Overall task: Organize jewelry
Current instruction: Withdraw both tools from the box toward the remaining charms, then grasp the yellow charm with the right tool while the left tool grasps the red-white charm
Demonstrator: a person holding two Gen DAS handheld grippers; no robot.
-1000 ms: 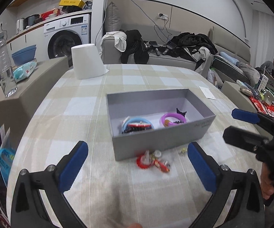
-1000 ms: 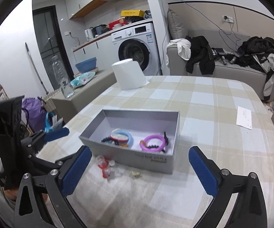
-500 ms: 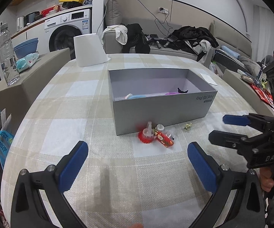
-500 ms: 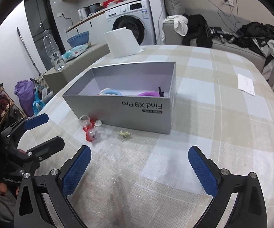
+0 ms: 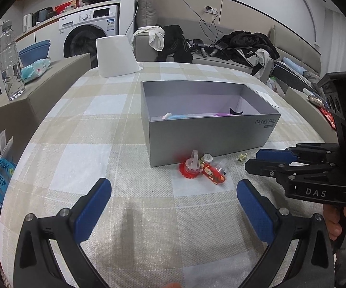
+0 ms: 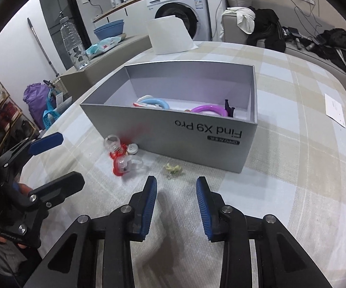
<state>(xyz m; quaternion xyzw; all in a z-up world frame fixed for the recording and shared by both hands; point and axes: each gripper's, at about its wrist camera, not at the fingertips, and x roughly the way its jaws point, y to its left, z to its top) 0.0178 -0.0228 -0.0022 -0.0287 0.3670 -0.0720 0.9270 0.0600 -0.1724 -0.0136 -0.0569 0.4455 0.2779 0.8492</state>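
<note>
A grey open box stands on the checked tablecloth and holds a blue bangle and a purple bangle. In front of it lie red and clear plastic rings and a tiny pale yellow trinket. My left gripper is wide open, low over the cloth, short of the red rings. My right gripper is partly closed and empty, its fingertips just short of the yellow trinket; it also shows in the left wrist view.
A white upturned cup stands at the table's far edge. A paper slip lies at the right. A water bottle stands on a cardboard box left of the table. A sofa with clothes lies beyond.
Both grippers have dropped lower and moved closer to the items in front of the box. My right gripper's jaws have narrowed from wide open to a small gap near the yellow trinket.
</note>
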